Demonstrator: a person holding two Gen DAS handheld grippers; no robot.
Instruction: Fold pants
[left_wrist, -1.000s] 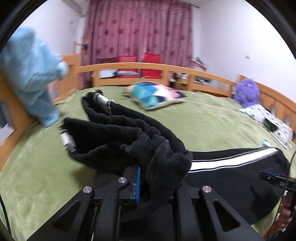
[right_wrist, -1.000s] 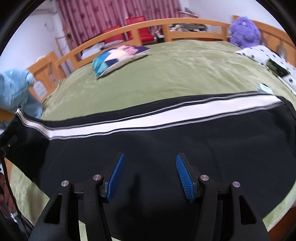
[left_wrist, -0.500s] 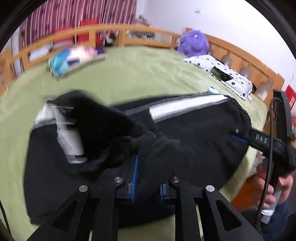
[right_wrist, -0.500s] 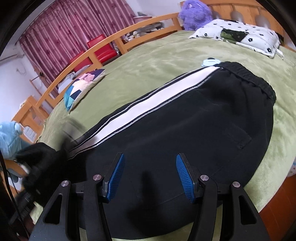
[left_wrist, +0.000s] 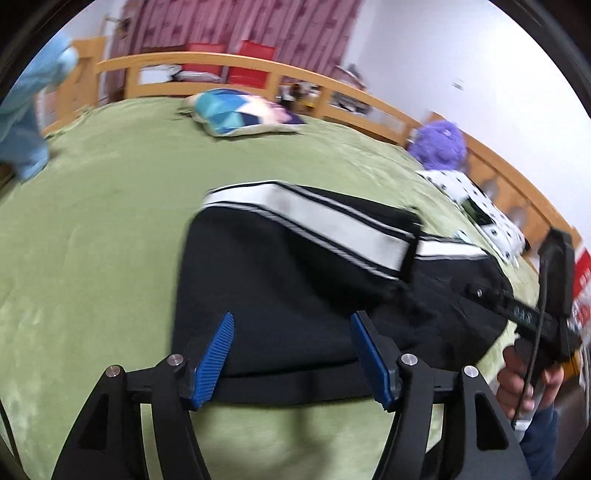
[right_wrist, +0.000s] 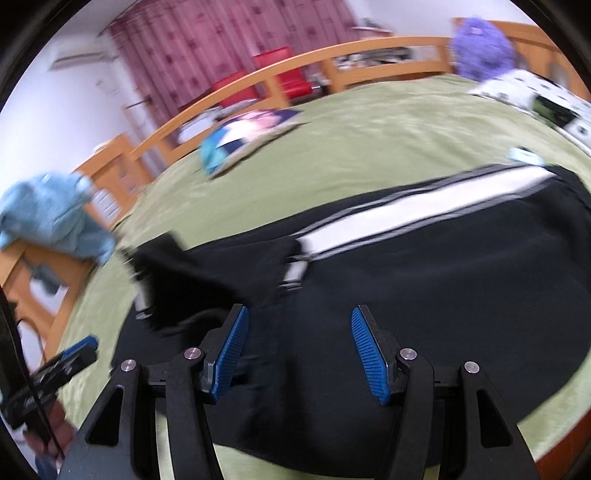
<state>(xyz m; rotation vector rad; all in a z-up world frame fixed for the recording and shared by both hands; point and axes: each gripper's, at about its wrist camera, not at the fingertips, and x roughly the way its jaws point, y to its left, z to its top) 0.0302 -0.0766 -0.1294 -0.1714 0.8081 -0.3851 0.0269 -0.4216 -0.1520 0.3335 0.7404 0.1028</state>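
On the green bed, black pants lie doubled over as the left gripper opens empty above them, the right gripper hovering half-open, holding nothing.

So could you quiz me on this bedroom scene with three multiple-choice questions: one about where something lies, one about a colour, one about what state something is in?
1. Where do the black pants lie?
A. On the green bedspread
B. Over the wooden bed rail
C. On the red chairs

2. What colour is the wide stripe down the side of the pants?
A. Yellow
B. White
C. Red

3. What state is the left gripper in?
A. Clamped on the pants
C. Clamped on a pillow
B. Jaws apart, nothing between the pads

Answers:
1 A, the pants are spread flat on the green cover.
2 B, the broad band edged by thin lines is white.
3 B, the blue pads stand apart and are opening over the folded pants, with no cloth pinched.
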